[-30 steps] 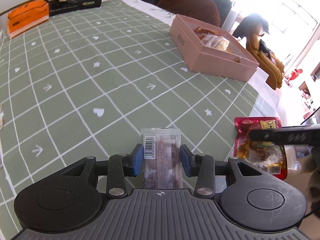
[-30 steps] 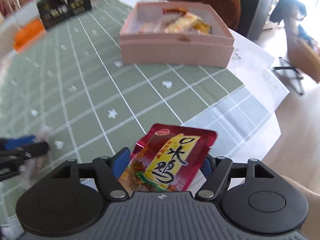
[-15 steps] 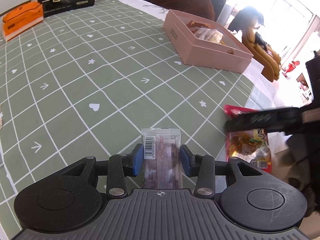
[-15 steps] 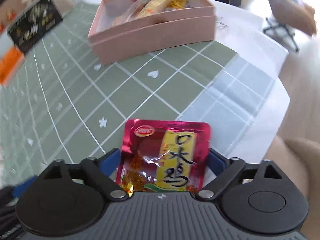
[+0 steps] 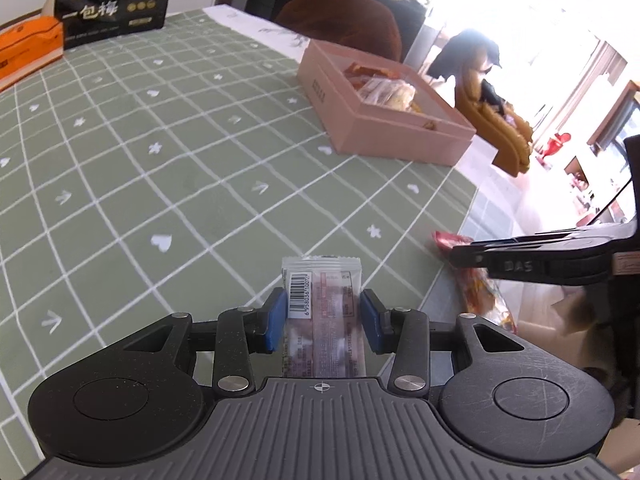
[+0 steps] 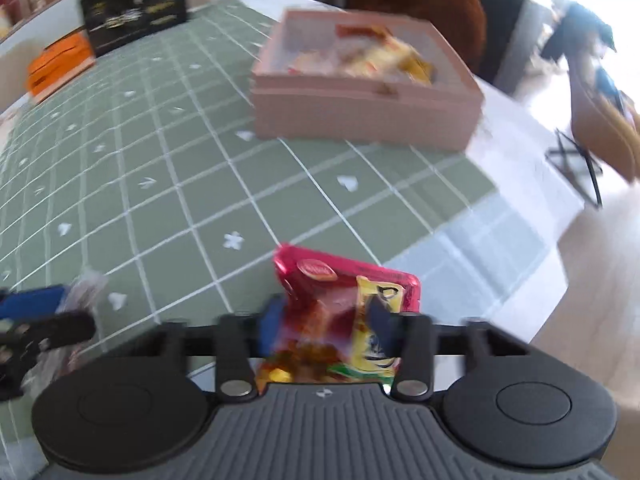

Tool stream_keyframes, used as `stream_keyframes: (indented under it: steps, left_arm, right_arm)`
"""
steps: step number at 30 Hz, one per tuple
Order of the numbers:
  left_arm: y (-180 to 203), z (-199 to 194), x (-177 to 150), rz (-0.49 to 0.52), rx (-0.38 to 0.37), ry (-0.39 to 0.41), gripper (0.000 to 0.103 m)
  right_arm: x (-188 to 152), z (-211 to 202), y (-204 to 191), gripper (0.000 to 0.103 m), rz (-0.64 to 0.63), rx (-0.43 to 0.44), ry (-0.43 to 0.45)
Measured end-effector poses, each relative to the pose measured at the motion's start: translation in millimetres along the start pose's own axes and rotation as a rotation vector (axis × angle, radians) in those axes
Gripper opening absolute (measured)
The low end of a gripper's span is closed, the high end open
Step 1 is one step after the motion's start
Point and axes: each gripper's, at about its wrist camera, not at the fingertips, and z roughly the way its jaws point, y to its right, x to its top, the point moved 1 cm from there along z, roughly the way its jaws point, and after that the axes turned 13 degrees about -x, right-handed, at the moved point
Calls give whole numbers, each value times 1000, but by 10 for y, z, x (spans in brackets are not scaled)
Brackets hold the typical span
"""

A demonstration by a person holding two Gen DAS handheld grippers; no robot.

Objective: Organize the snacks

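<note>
My left gripper [image 5: 322, 320] is shut on a clear snack bar packet [image 5: 320, 280] with a barcode, held low over the green checked tablecloth [image 5: 180, 184]. To its right my right gripper [image 6: 326, 320] has its jaws closing in, and the blue pads press into a crumpled red snack packet [image 6: 340, 280] near the table's corner. Seen from the left wrist, that red packet [image 5: 480, 296] hangs below the right gripper's fingers [image 5: 520, 264]. A pink open box [image 5: 360, 128], [image 6: 360, 116] with several snacks inside stands farther back on the right.
A black snack bag [image 5: 112, 4] and an orange box [image 5: 28, 48] stand at the table's far left. A brown chair [image 5: 344, 20] is behind the pink box. The table edge [image 6: 520, 248] drops to the floor on the right.
The right gripper's pads have come together on the red packet, which is now crumpled and tilted. The left gripper keeps its hold on the bar packet and has hardly moved.
</note>
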Motion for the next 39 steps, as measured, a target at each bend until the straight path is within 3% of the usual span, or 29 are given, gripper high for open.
stream_keyframes:
  steps: [1,2,8,10,11,12,13,16,19,30,33,37,39]
  left_arm:
    - [19,7,29,5,-1,9,45]
    - [39,11,58,10,-3,19,45]
    - [114,143,228,10,8,27,45]
    - [106,198,238,-2,12,16,45]
    - [96,228,240,-8,16,11,45]
    - [85,260,238,-15,18,5,45]
    - [73,288,238,-21,20,-2,45]
    - [55,352,238,-27,23,-19,45]
    - [69,363,235,-16,20,-26,45]
    - [34,336,170,-31,21,-35,45]
    - [40,332,167,-29,19,-34,45]
    - [38,311,160,-31,16,-33,45]
    - [30,322,164,-33,16,-33,45]
  right_arm:
    - [25,-36,20,14,-1,14,3]
    - [61,-74,51,1,3,31,7]
    - [180,-60,350,2,26,51,15]
    - [162,-26,436,11,29,76,2]
    - [130,-16,484,32,44,88,-6]
    - [88,4,515,63,64,91,-12]
    - [33,29,565,74,103,86,-16]
    - [-117,145,635,78,200,75,-53]
    - [-189,255,591,78,238,140,-118]
    - [-153,354,302,102,149,-5,-78]
    - [-142,380,196,103,156,-49,-66]
    - [-81,384,128,98,102,-17,-56]
    - [-60,305,157,65,84,0,-54]
